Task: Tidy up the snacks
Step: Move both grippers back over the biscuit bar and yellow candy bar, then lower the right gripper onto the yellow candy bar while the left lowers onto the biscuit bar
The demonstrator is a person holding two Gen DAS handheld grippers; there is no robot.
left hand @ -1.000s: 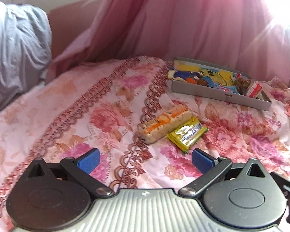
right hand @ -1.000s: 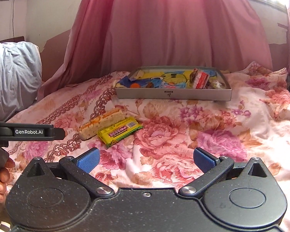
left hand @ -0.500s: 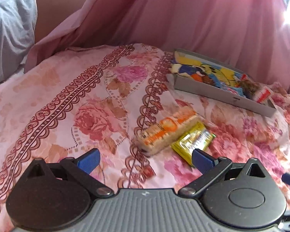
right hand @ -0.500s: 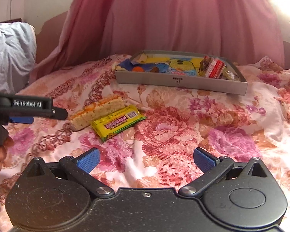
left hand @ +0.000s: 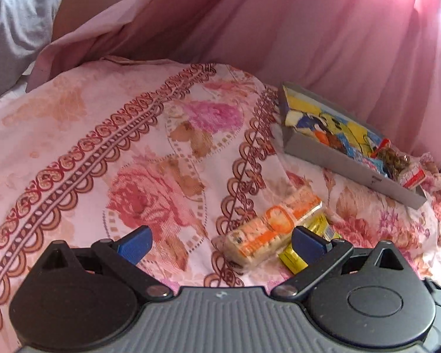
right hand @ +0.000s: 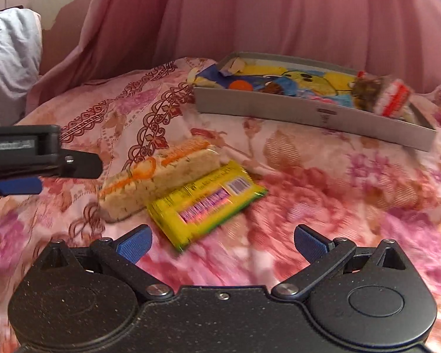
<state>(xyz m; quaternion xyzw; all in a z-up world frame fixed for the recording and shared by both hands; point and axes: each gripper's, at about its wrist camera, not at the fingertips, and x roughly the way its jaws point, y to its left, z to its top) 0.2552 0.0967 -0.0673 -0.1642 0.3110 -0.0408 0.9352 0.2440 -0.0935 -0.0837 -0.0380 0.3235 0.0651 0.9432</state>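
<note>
A clear-wrapped biscuit pack with orange print (left hand: 272, 229) (right hand: 158, 178) lies on the floral bedspread beside a yellow snack packet (left hand: 314, 236) (right hand: 205, 204). Behind them sits a grey tray (left hand: 350, 164) (right hand: 308, 111) with a cartoon picture inside and several snacks at its right end. My left gripper (left hand: 220, 242) is open, low over the bed, its right finger just in front of both packs. My right gripper (right hand: 220, 242) is open too, close behind the yellow packet. In the right wrist view the left gripper's body (right hand: 41, 153) enters from the left, near the biscuit pack.
A pink curtain (right hand: 264, 14) hangs right behind the tray. A grey-white pillow (right hand: 8, 64) lies at the far left. The bedspread (left hand: 103, 161) spreads wide to the left of the packs.
Both grippers have moved forward and down toward the two packs, which now lie much closer to the fingers. The left gripper's body has come nearer the biscuit pack. Both stay open.
</note>
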